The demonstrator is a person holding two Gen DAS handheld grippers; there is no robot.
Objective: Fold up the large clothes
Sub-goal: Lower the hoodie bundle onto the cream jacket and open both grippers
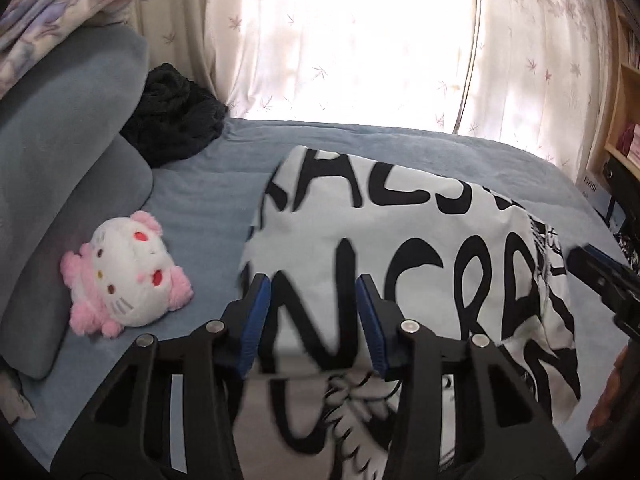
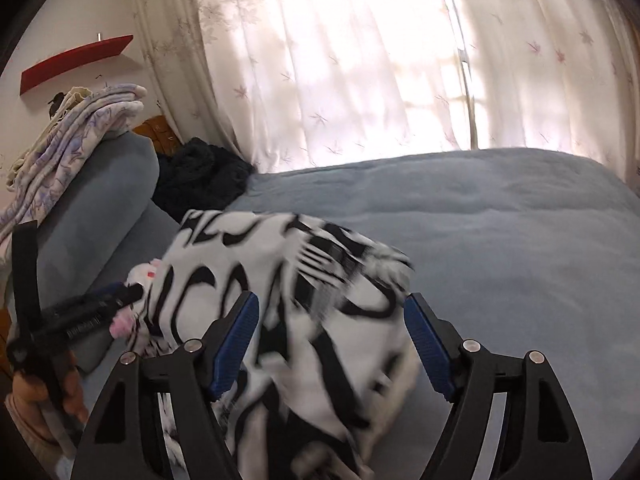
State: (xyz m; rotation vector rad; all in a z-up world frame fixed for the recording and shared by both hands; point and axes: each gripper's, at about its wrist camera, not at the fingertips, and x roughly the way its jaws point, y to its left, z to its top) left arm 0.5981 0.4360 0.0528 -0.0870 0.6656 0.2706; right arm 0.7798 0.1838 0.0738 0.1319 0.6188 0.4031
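Both apart: left gripper (image 1: 312,320) and right gripper (image 2: 332,344) gape over shirt (image 1: 420,248), pinching nothing; plush toy (image 1: 124,276) at nine o'clock.

Blown-out window backlight, motion-blurred garment (image 2: 304,320)

At the frame's bottom the right gripper (image 2: 332,344) stands with jaws apart over a black-and-white garment (image 2: 304,300) on the blue bed (image 2: 500,220).
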